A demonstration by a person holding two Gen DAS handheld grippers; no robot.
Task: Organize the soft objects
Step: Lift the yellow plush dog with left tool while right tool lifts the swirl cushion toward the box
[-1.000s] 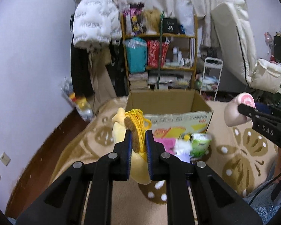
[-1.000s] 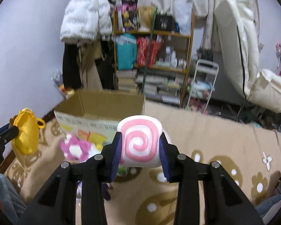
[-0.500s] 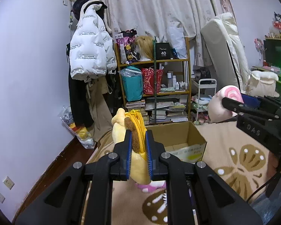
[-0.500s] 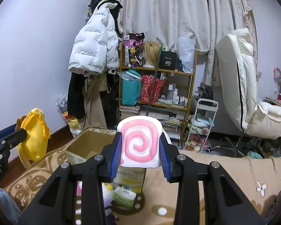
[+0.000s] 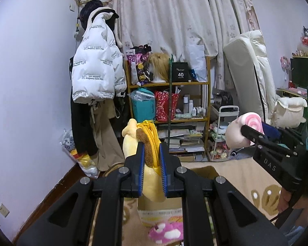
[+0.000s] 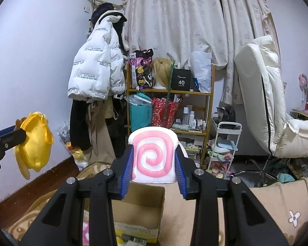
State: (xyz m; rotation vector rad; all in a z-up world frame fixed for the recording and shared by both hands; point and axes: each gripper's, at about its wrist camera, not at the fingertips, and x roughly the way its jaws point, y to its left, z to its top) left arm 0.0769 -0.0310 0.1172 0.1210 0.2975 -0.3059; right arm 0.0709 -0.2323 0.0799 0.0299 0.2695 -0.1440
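Left wrist view: the left tool (image 5: 151, 162) clamps a yellow plush toy (image 5: 140, 143) between its blue pads, jaws drawn narrow on the soft body, which hangs in the air above the open cardboard box (image 5: 160, 208). The box's far rim shows just right of the toy; its printed front wall stands below the tool's arms, and a pink-and-white plush (image 5: 167, 232) lies on the flower-patterned rug (image 5: 246, 176) against that wall. To the right, the right tool (image 5: 250, 132) carries a pink swirl-roll plush (image 5: 241, 131), well apart from the yellow toy, with open air between them.

Right wrist view: the right tool (image 6: 154, 164) grips the swirl-roll plush (image 6: 153, 155) by both sides, jaws spread to its width, held above the box (image 6: 141, 209), whose right edge falls beneath the plush. At left, the left tool (image 6: 18, 136) holds the yellow toy (image 6: 33, 143) clear of the wall. Rug (image 6: 277, 201) lies bare to the right of the box.
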